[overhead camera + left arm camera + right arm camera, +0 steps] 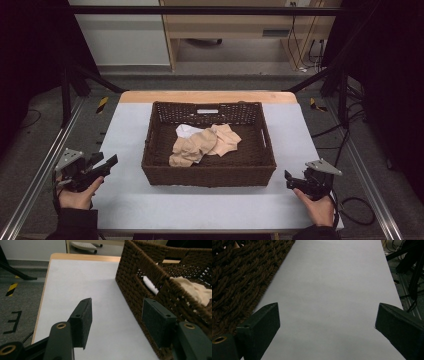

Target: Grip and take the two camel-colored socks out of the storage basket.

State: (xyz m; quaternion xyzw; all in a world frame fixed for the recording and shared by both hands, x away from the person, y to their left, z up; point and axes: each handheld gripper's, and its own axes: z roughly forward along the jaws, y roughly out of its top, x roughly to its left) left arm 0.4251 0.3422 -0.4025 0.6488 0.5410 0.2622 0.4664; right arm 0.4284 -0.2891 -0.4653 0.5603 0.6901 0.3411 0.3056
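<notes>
A: How much room is there around the basket?

B: The worktop (210,205) is pale and bare on every side of the brown wicker basket (209,172). A broad open strip runs along the basket's near wall, with narrower strips to its left and right. The wooden far edge lies just behind the basket's back wall.

A: What stands near the basket?

B: Black frame bars stand off both far corners, well apart from it, and cables lie on the floor to the basket's right.

A: And inside?

B: A crumpled tan cloth (202,145) lies mid-basket, with a white piece (186,131) showing at its far-left edge, toward the back wall.

A: The grippers?

B: The left gripper (107,162) is held off the basket's near-left corner, jaws set wide with nothing between them; in its own view one pad sits close beside the basket's wall. The right gripper (289,179) is off the near-right corner, jaws wide apart over bare worktop, empty.
</notes>
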